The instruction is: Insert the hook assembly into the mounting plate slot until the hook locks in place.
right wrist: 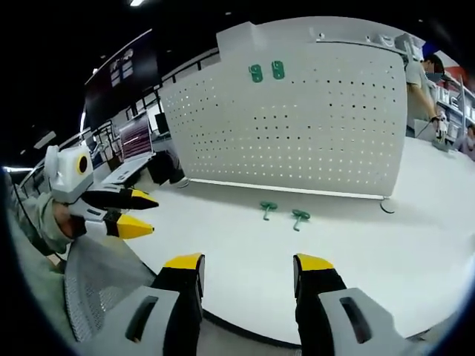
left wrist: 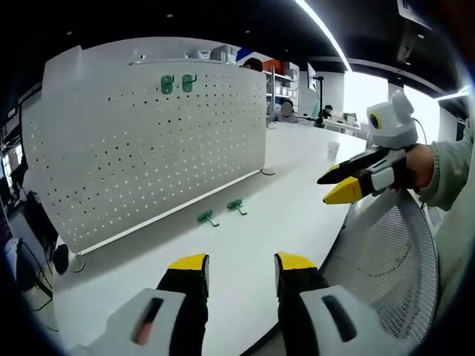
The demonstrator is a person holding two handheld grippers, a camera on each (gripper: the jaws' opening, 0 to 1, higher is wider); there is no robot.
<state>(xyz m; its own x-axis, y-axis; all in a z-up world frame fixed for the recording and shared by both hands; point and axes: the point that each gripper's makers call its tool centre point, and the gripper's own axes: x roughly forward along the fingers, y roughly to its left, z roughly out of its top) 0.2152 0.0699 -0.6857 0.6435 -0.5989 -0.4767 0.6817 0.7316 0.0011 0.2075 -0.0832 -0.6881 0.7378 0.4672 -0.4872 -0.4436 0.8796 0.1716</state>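
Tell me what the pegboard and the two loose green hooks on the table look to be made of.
Pegboard: probably painted sheet metal, matt white, thin and flat with punched hole rows.
Loose green hooks: likely moulded plastic or coated metal; even green, too small to tell.
Table: smooth white, faintly glossy top, perhaps laminate.

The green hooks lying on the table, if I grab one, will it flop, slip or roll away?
Each green hook looks like small moulded plastic, so probably stiff and light. Lying loose on the smooth white table, it may skid when nudged. Its bent shape makes rolling unlikely, though it could twist between the jaws.
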